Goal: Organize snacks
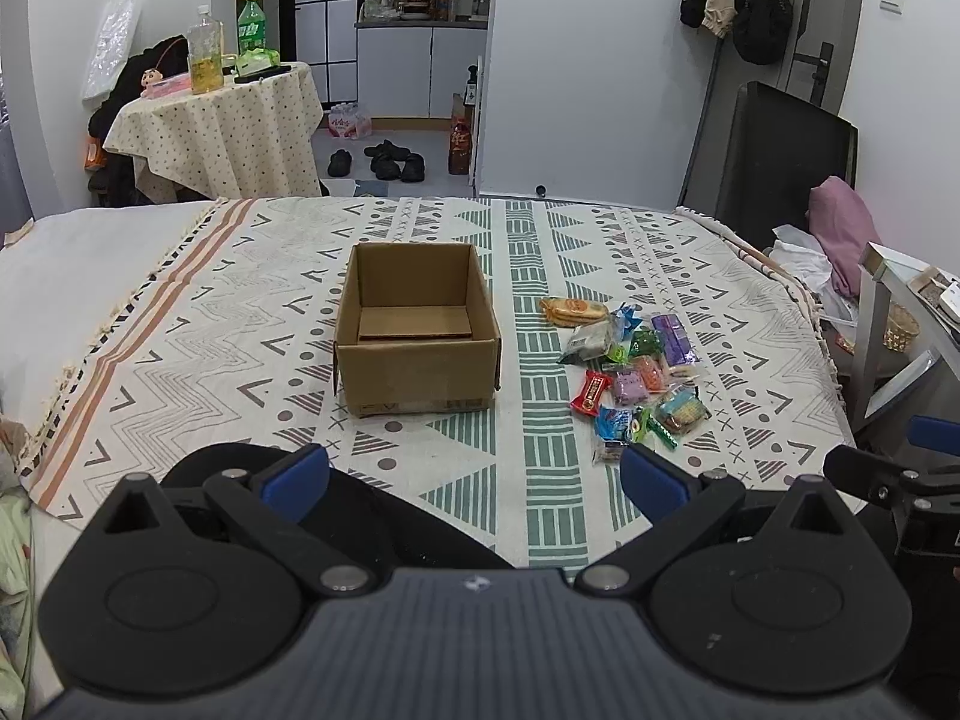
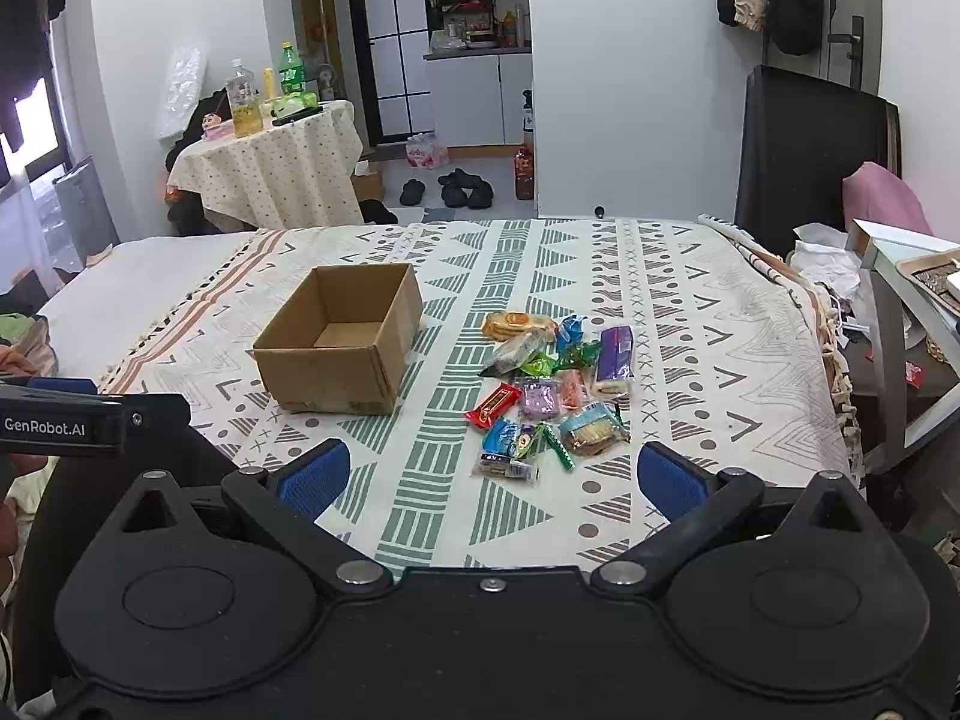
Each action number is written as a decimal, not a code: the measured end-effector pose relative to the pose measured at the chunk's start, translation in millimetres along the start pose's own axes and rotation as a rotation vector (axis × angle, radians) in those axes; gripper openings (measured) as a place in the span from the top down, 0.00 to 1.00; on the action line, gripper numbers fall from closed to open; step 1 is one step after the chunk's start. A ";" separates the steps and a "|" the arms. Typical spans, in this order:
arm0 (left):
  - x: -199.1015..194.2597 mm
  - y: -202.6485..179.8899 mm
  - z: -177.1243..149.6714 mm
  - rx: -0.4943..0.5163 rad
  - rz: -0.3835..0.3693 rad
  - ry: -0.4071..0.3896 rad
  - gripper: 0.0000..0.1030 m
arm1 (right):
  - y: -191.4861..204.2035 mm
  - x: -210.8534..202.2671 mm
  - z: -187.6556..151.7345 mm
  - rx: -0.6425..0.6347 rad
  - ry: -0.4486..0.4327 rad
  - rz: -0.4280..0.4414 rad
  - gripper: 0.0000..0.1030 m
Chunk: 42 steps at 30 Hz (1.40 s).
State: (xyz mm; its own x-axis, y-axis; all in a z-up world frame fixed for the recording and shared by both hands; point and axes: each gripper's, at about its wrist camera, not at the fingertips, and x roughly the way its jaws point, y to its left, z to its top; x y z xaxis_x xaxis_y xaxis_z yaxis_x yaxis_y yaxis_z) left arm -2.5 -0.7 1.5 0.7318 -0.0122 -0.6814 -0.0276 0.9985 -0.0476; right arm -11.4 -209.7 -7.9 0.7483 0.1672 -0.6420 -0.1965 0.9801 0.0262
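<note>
Nearest the cameras, the left gripper (image 1: 474,474) and the right gripper (image 2: 492,480) both hang above the near edge of the bed (image 2: 690,312), each spread wide and holding nothing. Just beyond the right gripper, at about 12 o'clock in its view, lies the pile of snacks (image 2: 549,384) on the patterned bedspread, small wrapped packets loosely heaped and touching one another. To the left of the pile, at roughly 10 o'clock from the right gripper, stands the cardboard box (image 2: 342,348), open at the top and seemingly empty. No snack is in the box yet, so the task looks to be at its very start. The next move likely calls for the right gripper to lower onto a packet at the near edge of the pile and close on it alone.
</note>
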 end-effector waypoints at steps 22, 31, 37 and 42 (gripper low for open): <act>-1.2 -2.8 0.4 -0.010 -0.019 -0.002 0.00 | -1.1 -2.2 1.4 0.008 -0.013 0.013 0.00; 0.5 -5.8 1.8 -0.012 -0.027 -0.001 0.00 | -3.8 1.3 3.9 0.013 -0.001 0.012 0.00; 7.4 -10.1 3.7 -0.011 -0.041 0.003 0.00 | -9.2 7.3 3.8 0.011 0.018 0.023 0.00; 17.2 -13.8 5.7 -0.015 -0.049 0.007 0.00 | -13.7 15.2 2.8 0.011 0.033 0.040 0.00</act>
State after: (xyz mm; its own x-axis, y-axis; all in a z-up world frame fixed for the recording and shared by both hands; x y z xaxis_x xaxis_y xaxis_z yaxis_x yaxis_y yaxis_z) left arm 14.3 -14.4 -5.4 0.7277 -0.0617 -0.6831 -0.0022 0.9957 -0.0923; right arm 4.5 -220.4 -15.8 0.7184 0.2028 -0.6654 -0.2188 0.9739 0.0605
